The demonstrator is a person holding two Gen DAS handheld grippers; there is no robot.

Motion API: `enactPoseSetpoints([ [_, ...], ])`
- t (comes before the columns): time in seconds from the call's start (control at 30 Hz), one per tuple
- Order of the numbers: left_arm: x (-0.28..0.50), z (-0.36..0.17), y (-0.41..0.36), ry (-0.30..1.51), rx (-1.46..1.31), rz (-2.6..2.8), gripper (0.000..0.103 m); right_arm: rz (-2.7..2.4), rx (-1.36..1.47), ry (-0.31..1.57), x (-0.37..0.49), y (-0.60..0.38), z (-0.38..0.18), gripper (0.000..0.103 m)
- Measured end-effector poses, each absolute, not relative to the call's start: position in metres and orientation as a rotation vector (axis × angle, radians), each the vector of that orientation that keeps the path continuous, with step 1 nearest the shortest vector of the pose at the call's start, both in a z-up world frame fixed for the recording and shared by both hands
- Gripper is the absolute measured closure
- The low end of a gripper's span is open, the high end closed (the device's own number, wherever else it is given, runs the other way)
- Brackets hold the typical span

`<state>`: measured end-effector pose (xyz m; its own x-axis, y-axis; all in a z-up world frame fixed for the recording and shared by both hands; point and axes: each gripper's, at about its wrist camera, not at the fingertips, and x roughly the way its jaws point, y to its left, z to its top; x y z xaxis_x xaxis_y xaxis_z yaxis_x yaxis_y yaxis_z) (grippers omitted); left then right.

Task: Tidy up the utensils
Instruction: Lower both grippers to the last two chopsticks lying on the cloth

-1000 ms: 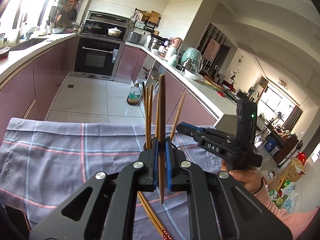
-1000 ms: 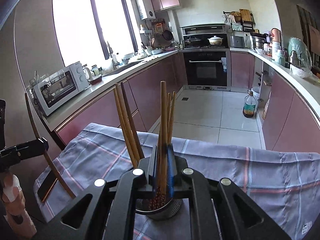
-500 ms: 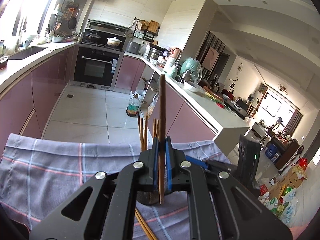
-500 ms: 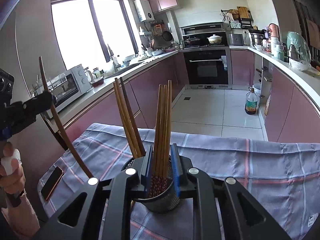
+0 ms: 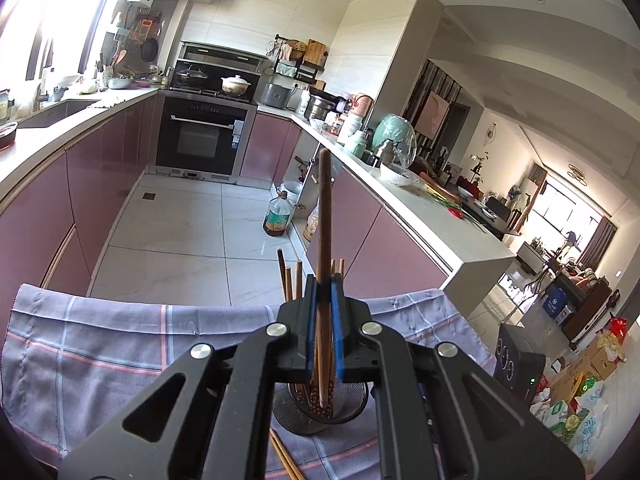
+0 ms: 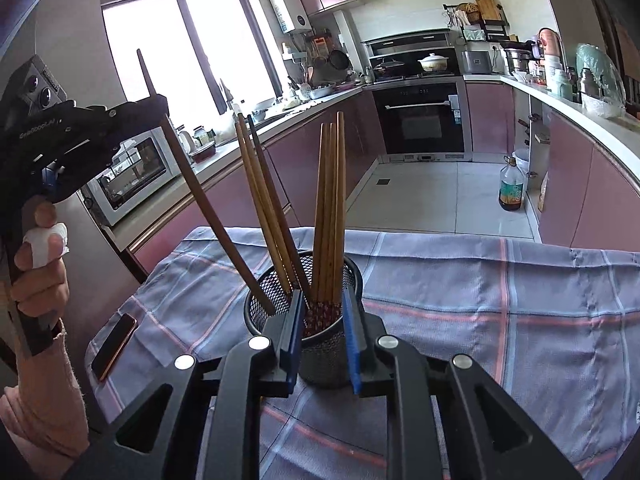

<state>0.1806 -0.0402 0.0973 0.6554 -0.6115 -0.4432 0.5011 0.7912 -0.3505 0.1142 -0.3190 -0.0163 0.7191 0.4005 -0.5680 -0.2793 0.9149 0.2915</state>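
My left claw (image 5: 323, 328) is clamped on one dark chopstick (image 5: 324, 240), tip over the mesh cup (image 6: 320, 320) on the bench, angled to drop in. My right claw (image 6: 320, 340) is parted, empty, straddling the cup.

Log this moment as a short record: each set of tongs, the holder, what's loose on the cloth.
left tongs: shut on a dark brown chopstick, its lower tip at the holder's rim
right tongs: open, nothing gripped, either side of the holder's near rim
mesh holder: upright on the checked cloth, holding several chopsticks
loose chopsticks: on the cloth beside the holder
phone: flat near the cloth's left edge
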Motion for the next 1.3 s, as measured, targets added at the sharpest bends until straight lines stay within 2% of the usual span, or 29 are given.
enactPoseSetpoints([
  [0.43, 0.191, 0.060, -0.074, 0.699, -0.095, -0.620, 0.096, 0.407, 0.192, 0.703, 0.104, -0.318, -0.026, 0.084],
  [0.7, 0.202, 0.038, -0.089, 0.749, -0.040, -0.602, 0.095, 0.413, 0.196, 0.716, 0.103, -0.317, -0.031, 0.080],
  [0.8, 0.204, 0.035, -0.089, 0.750, -0.035, -0.593, 0.091, 0.418, 0.197, 0.725, 0.102, -0.315, -0.034, 0.079],
  [1.03, 0.201, 0.036, -0.088, 0.715, -0.023, -0.561, 0.071, 0.434, 0.196, 0.740, 0.098, -0.311, -0.039, 0.075],
  [1.3, 0.185, 0.033, -0.072, 0.671, -0.032, -0.527, 0.064, 0.465, 0.187, 0.777, 0.092, -0.301, -0.050, 0.075],
])
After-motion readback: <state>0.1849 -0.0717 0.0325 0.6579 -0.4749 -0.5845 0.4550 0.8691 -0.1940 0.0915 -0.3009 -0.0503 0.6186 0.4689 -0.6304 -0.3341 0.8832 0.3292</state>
